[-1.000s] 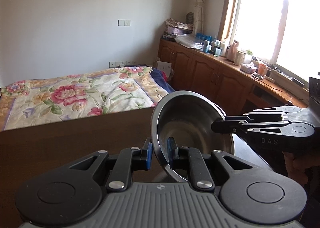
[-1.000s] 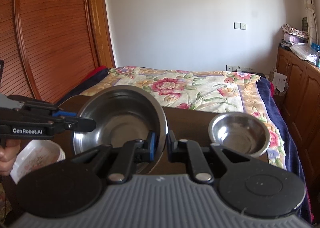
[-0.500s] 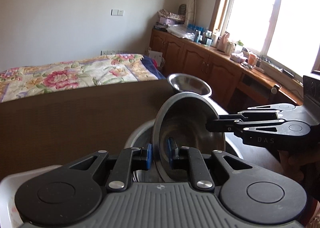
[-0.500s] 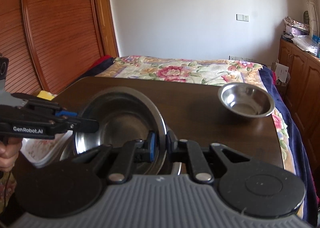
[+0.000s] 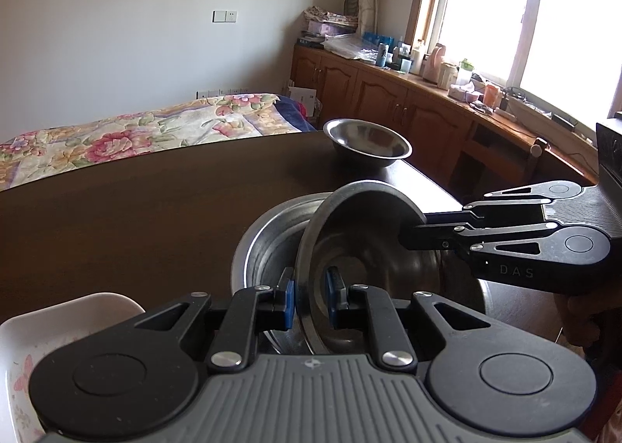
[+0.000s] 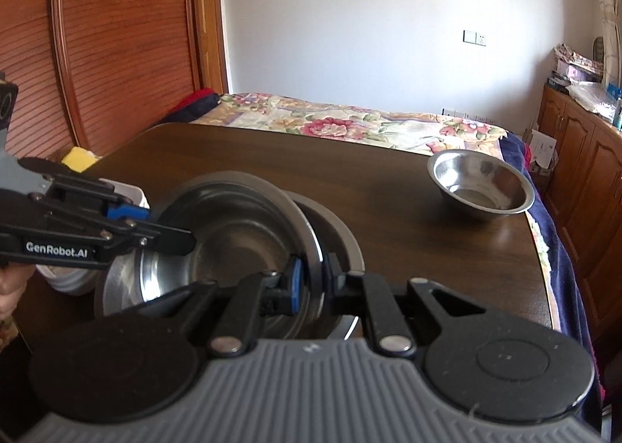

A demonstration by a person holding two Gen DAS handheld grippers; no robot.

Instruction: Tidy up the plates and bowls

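three steel bowls (image 5: 365, 244) (image 5: 268, 244) (image 5: 367, 139) are showing on the table (image 5: 136, 209), one white dish (image 5: 58, 326) is sitting beside them, and two hand-held grippers (image 5: 309, 301) (image 6: 311, 283) are showing.

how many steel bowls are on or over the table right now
3. One tilted steel bowl is pinched at its rim by both grippers, over a larger bowl on the table. A small bowl sits alone near the far edge. More could be nested underneath.

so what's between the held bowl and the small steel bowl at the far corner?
Only bare dark table between the held bowl and the small steel bowl; clearest in the right wrist view.
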